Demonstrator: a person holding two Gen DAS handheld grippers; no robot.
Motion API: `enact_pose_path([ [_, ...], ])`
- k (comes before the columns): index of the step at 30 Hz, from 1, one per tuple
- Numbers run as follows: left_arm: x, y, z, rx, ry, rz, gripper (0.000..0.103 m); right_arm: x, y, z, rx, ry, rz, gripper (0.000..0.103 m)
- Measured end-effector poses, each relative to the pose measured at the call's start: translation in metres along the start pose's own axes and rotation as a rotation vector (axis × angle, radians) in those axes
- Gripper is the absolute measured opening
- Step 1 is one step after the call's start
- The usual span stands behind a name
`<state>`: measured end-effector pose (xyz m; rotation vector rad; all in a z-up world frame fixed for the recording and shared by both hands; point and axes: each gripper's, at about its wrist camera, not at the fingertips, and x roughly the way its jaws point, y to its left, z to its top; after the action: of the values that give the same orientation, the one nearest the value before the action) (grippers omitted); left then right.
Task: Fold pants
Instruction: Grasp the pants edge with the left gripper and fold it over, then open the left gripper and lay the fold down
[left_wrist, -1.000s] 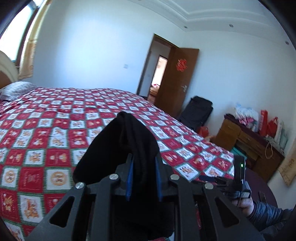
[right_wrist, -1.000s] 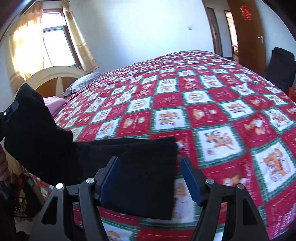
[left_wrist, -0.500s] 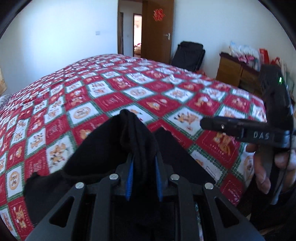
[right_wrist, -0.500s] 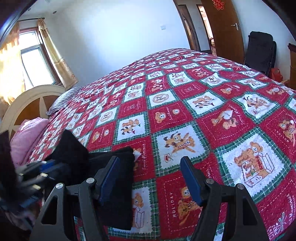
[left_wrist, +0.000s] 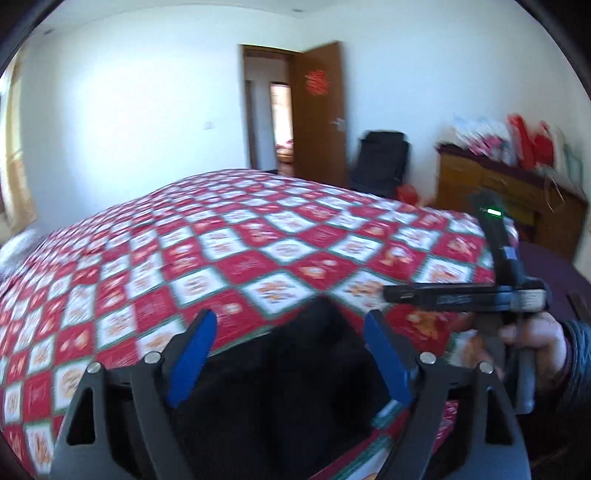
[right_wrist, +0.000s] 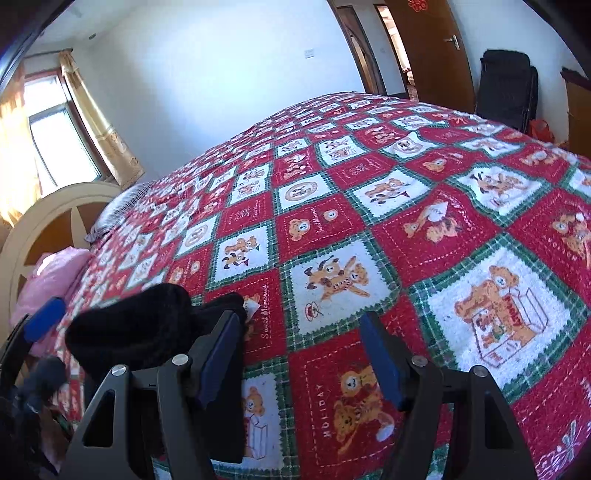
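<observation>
A: The whole left wrist view is motion-blurred; the quilt pattern there can't be read.

B: The black pants run off the bottom edge, partly hidden behind the left gripper.

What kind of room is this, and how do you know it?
Most likely a home bedroom: a large bed under a red teddy-bear quilt, a curved headboard near the curtained window, and a wooden dresser by the door.
</observation>
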<state>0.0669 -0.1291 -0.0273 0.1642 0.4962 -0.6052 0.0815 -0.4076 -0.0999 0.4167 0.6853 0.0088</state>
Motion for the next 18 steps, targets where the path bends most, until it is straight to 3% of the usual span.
enact_pose_path([
  [5, -0.010, 0.068, -0.029, -0.157, 0.008, 0.159, 0.093, -0.027, 0.037, -0.001, -0.060, -0.049, 0.116, 0.072],
  [9, 0.001, 0.098, -0.064, -0.270, 0.083, 0.197, 0.093, -0.034, 0.082, -0.015, -0.188, -0.035, 0.192, 0.073],
  [13, 0.014, 0.108, -0.086, -0.292, 0.136, 0.232, 0.095, -0.018, 0.104, -0.036, -0.330, 0.044, 0.051, 0.073],
  [16, 0.020, 0.121, -0.100, -0.342, 0.172, 0.258, 0.097, 0.010, 0.079, -0.042, -0.288, 0.199, -0.044, 0.073],
  [18, 0.018, 0.126, -0.105, -0.374, 0.172, 0.253, 0.099, 0.022, 0.061, -0.043, -0.250, 0.244, -0.071, 0.073],
])
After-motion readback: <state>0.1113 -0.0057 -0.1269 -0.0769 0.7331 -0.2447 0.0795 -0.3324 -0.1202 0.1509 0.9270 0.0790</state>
